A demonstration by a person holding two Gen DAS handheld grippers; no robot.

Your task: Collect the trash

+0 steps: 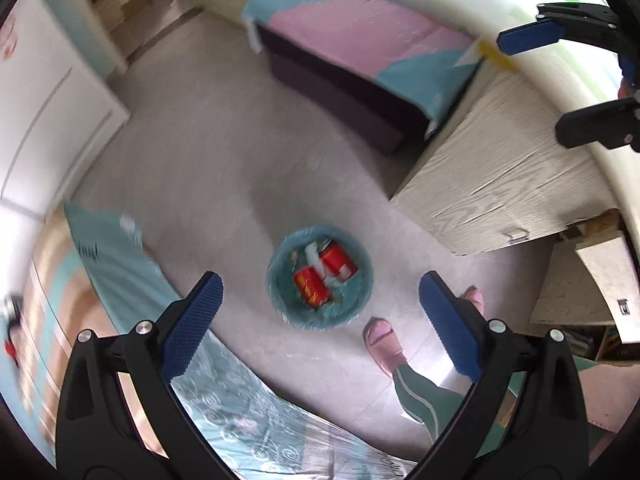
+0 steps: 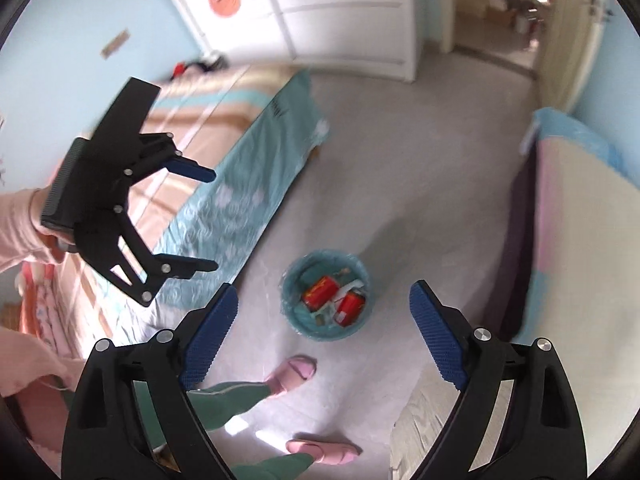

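We hold the left tool point(image 1: 320, 316) with its blue pads spread apart and empty. Below and between both tools, the round teal-lined trash bin point(image 2: 327, 295) sits on the floor holding two red cans point(image 2: 320, 291). Our right tool point(image 2: 324, 332) gapes wide, empty too.

Daylight fills the room, bright and soft. Glare patches shine on the pale floor point(image 2: 400, 200) near the lower edge of both views. Motion blur smears both views, strongest toward the rims, where fisheye distortion bends straight lines and black vignette closes the corners.
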